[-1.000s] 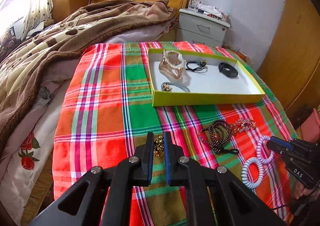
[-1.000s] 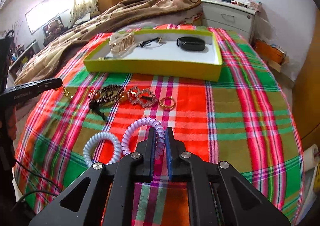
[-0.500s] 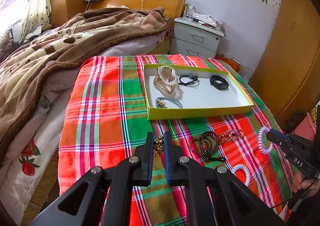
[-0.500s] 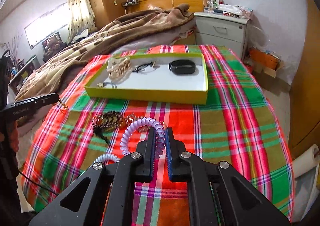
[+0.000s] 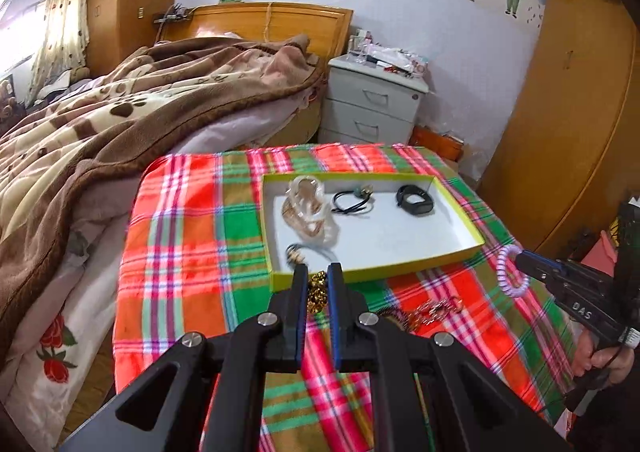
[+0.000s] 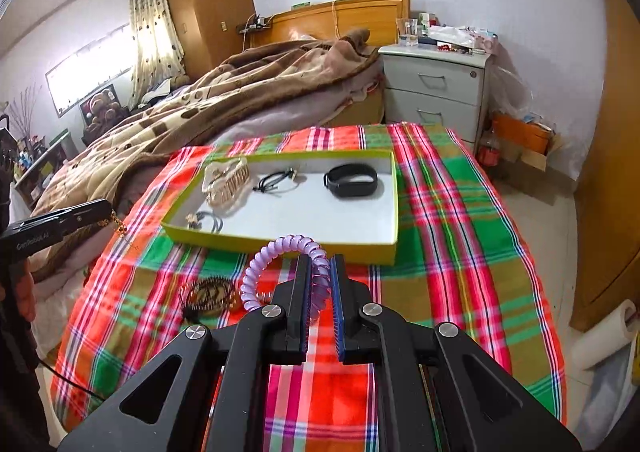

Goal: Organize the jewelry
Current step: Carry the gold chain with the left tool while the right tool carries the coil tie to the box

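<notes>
We hold both pieces in the air in front of the box [image 6: 394, 208], so the step in hand, as we judge it, is to carry each over the near wall and let it go on bare white floor; to do it well we should lift clear of the yellow rim before moving forward, lower close to the floor before releasing, and choose spots apart from what already lies inside.

Starting at the left of the frames: the left gripper [image 5: 318, 286] sits low in the centre of its own view, level and pointing at the box's near left corner, its jaws clenched on a gold chain [image 5: 318, 294] that bunches between the pads; in the right view the same tool enters at the left edge with the chain dangling from its tip. Inside the box, from left to right, lie a small dark loop with a gold charm [image 6: 202, 219], a pale hair claw [image 6: 226, 182], a black cord [image 6: 276, 182] and a black band [image 6: 352, 180]; the right half of the floor looks freest.

The right gripper [image 6: 320, 284] points at the near wall's middle, jaws clamped on a purple coil tie [image 6: 280, 252] arching up to the left; below it dark beads [image 6: 206, 294] lie on the plaid cloth [image 6: 460, 252].
</notes>
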Demonstrator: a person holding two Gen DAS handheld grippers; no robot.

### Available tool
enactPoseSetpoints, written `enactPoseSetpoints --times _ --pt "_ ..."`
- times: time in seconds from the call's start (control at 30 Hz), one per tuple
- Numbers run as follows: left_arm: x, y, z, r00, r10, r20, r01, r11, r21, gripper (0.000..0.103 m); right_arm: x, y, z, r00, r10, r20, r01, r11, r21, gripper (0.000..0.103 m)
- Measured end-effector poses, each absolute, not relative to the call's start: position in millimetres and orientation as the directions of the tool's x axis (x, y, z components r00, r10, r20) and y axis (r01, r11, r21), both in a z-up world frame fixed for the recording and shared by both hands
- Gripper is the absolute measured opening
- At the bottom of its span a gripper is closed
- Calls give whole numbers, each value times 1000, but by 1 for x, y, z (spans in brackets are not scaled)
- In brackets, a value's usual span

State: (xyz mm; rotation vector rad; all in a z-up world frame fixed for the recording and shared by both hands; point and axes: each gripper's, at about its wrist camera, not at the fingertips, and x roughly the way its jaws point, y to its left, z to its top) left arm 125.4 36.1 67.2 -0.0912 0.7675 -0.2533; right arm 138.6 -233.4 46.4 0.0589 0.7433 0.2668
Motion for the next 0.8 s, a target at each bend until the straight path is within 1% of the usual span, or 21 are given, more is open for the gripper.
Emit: enactPoseSetpoints --times 0.3,0.47,0.8 --pt "153 21 76 682 -313 -661 236 950 -206 10 174 -230 53 695 277 -663 -235 960 155 10" --pt "170 9 72 663 -334 -670 258 942 -215 10 200 -229 53 690 282 -667 -232 959 164 9" --pt "200 -10 58 625 -358 -694 277 933 -231 10 257 -217 36 639 283 -715 -233 957 171 9"
